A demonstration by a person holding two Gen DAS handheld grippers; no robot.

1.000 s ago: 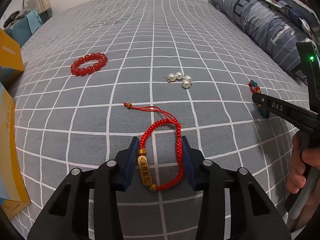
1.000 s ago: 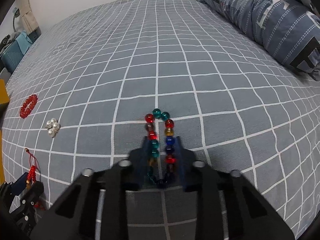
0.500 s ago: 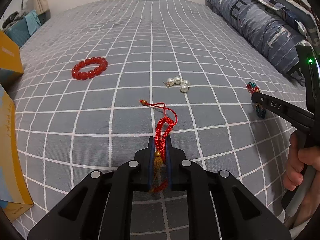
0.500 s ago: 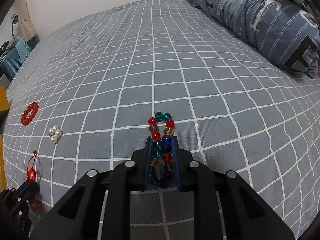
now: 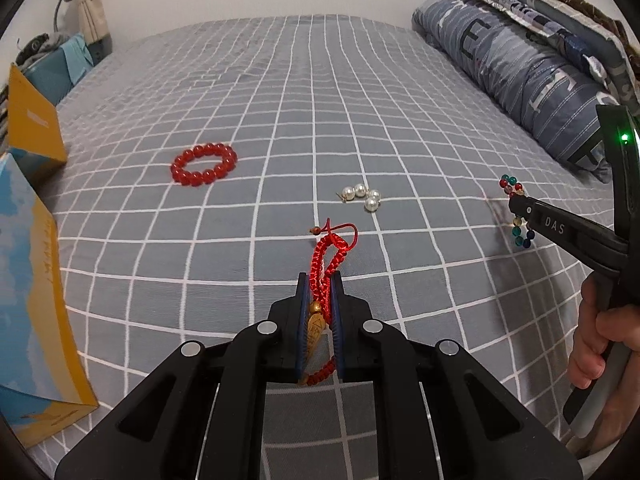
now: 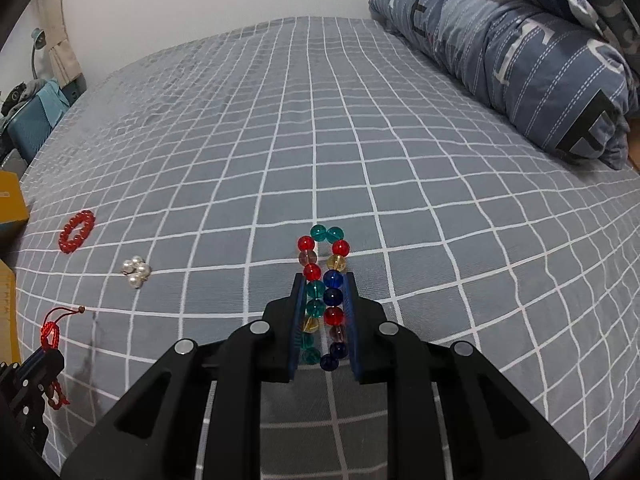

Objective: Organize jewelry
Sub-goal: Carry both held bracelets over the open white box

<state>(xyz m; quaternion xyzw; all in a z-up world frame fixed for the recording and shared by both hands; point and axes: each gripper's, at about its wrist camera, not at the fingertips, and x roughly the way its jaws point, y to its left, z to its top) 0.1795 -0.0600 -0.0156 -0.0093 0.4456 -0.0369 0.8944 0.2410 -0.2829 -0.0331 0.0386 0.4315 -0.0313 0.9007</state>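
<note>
My left gripper (image 5: 319,280) is shut on a red braided cord bracelet (image 5: 326,256) with a wooden charm, and the loop stands squeezed flat above the grey checked bedspread (image 5: 280,120). My right gripper (image 6: 323,280) is shut on a bracelet of coloured glass beads (image 6: 323,264), also pinched into a narrow loop. The same gripper (image 5: 516,210) shows at the right of the left wrist view with the beads (image 5: 520,236) hanging from it. A red bead bracelet (image 5: 204,164) and a cluster of pearls (image 5: 364,196) lie further back on the bed.
A yellow and blue paper bag (image 5: 36,312) stands at the left edge, with a yellow box (image 5: 32,128) behind it. A rolled blue quilt (image 6: 520,52) lies along the right side. A person's hand (image 5: 600,344) holds the right gripper's handle.
The left jaws closed on the red cord bracelet, flattening its loop. Both grippers then rose off the bedspread with their bracelets.
</note>
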